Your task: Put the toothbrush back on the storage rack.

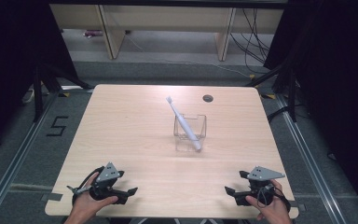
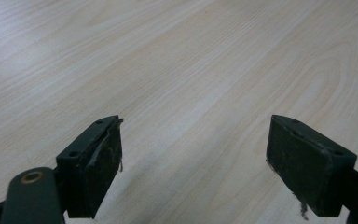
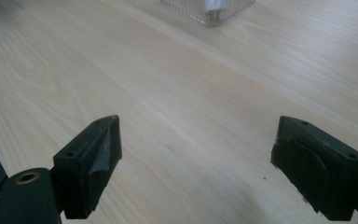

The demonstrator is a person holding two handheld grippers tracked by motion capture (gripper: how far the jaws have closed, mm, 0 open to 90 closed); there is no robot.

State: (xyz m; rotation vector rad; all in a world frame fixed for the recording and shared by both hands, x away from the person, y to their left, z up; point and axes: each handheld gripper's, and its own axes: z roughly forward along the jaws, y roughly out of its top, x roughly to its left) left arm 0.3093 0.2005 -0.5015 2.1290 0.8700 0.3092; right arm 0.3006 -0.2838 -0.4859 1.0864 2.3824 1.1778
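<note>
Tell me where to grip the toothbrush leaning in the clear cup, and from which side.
Grip the toothbrush on its bare upper shaft just below the head, coming from above. It leans out over the clear cup rim toward the far left, so that part is free; the cup walls enclose the thick lower handle.

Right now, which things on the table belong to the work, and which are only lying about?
Belong to the work:
- toothbrush, standing tilted in the container
- clear container
- left gripper, open
- right gripper, open

Only lying about:
- round cable hole in the table
</note>
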